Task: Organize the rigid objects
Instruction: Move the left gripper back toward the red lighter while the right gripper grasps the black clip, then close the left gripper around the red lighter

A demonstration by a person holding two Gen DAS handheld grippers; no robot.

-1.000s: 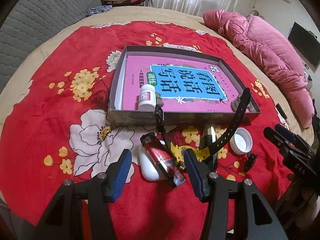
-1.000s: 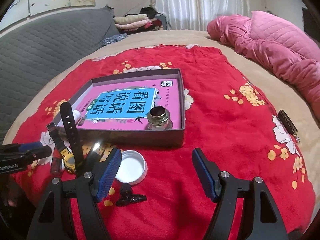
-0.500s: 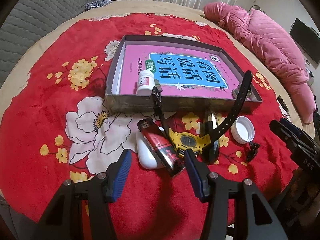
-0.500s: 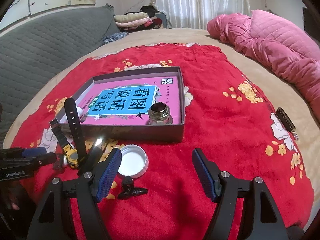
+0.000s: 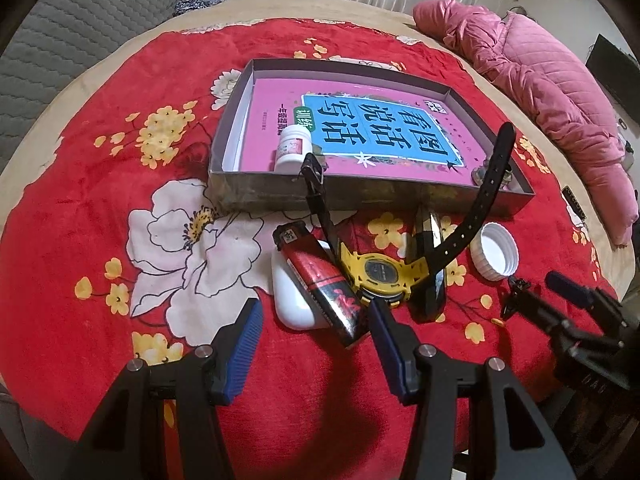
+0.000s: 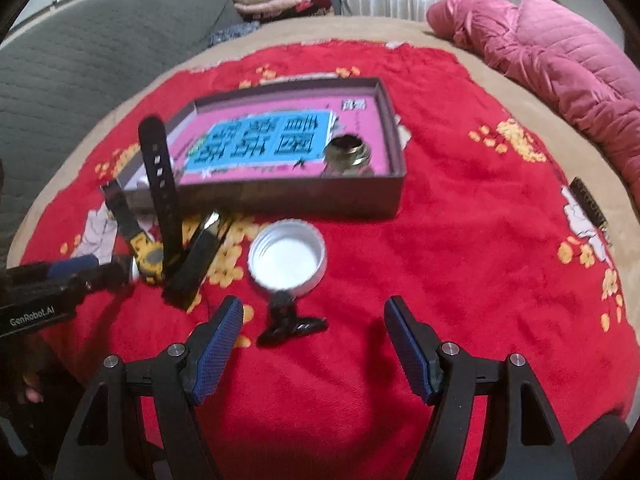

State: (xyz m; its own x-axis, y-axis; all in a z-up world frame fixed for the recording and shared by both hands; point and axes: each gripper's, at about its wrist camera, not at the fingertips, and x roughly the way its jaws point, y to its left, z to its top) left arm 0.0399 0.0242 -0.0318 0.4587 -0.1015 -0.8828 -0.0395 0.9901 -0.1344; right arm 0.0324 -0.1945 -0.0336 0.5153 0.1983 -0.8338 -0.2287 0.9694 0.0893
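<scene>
Both hand-held grippers, left (image 5: 314, 330) and right (image 6: 314, 340), hover wide open and empty above the red floral blanket (image 5: 80, 208). A lighter (image 5: 320, 284), yellow watch (image 5: 378, 274) and white cap (image 6: 287, 255) lie at the gray box's (image 5: 360, 196) six o'clock; a small black clip (image 6: 286, 320) lies between the right jaws.

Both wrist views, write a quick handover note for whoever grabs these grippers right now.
Left gripper: jaws open, empty, poised over the lighter and the white case under it.
Right gripper: jaws open, empty, with the small black clip between them, not gripped.
In the box: pill bottle, small glass jar.
On the blanket, in front of the box: lighter, white case, yellow watch, dark faceted piece, white lid, black clip.
Done: two items boxed. Left: six loose items.
</scene>
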